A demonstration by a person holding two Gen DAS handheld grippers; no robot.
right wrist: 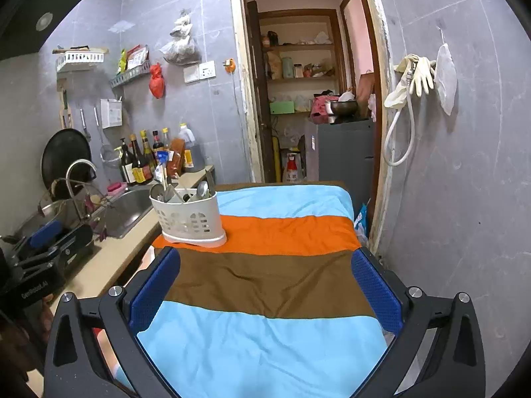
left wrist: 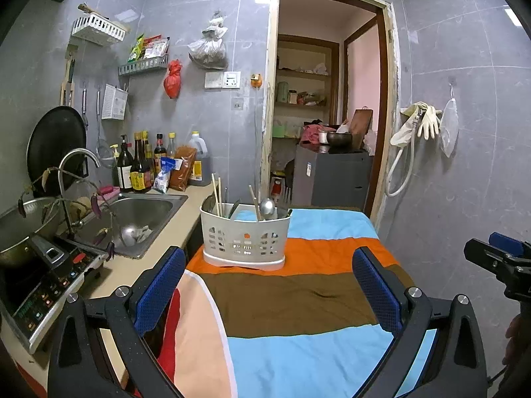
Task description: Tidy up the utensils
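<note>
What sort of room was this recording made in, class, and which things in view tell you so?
Most likely a small home kitchen. A steel sink with a curved tap sits in the counter, sauce bottles line the tiled wall, and a white utensil caddy holding chopsticks and a ladle stands on a striped cloth.

Each black claw (left wrist: 268, 285) carries blue dimpled pads (left wrist: 161, 290) and silver screws.

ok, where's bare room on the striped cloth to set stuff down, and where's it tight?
Free: the brown stripe and near blue stripe in front of the white utensil caddy, plus the far blue stripe to its right. Crowded: the counter by the sink, packed with bottles, and the induction cooker.
</note>
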